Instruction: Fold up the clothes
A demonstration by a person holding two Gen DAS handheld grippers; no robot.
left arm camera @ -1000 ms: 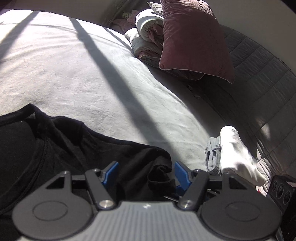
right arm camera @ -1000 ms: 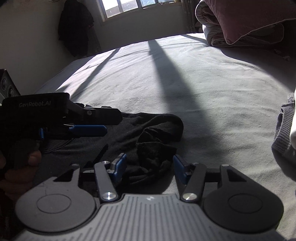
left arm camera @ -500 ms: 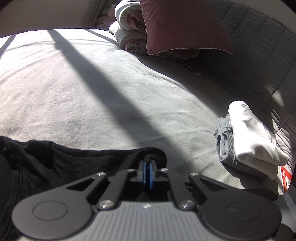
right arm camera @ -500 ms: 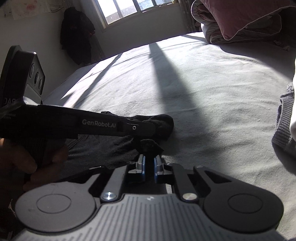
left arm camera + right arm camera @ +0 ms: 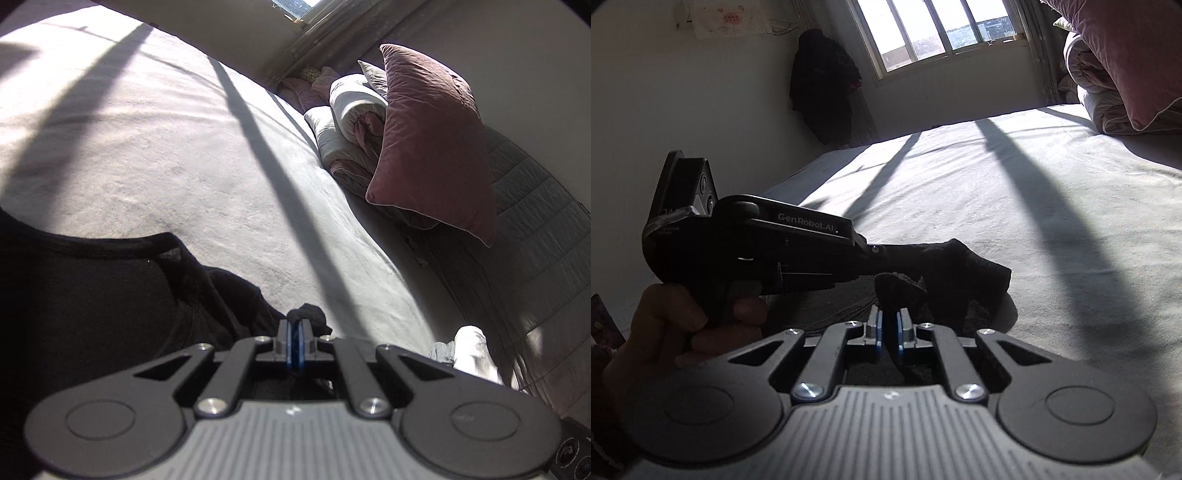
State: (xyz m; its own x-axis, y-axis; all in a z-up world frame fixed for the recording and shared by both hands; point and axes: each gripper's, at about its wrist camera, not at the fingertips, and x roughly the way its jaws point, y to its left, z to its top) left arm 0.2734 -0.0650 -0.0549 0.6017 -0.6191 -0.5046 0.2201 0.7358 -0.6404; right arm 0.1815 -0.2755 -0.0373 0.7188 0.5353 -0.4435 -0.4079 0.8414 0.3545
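Both my grippers pinch the black shirt at the near edge of the bed.

Left wrist view: my left gripper (image 5: 295, 341) has its blue pads pressed together on a bunched tuft of the shirt (image 5: 110, 295), whose dark body spreads away to the left over the bed (image 5: 166, 147). Far across the bed, a pink pillow (image 5: 432, 140) leans on a rolled quilt (image 5: 351, 122); just right of my fingers, a folded white and grey pile (image 5: 469, 350) sits at the bed's edge. Right wrist view: my right gripper (image 5: 889, 334) is narrow, clamping a peak of shirt (image 5: 960, 266) that stands up between the pads. To the left, my left hand (image 5: 676, 325) grips the other tool, its jaw tip buried in the same cloth. Sun stripes cross the bed (image 5: 997, 184) toward the window (image 5: 938, 33).
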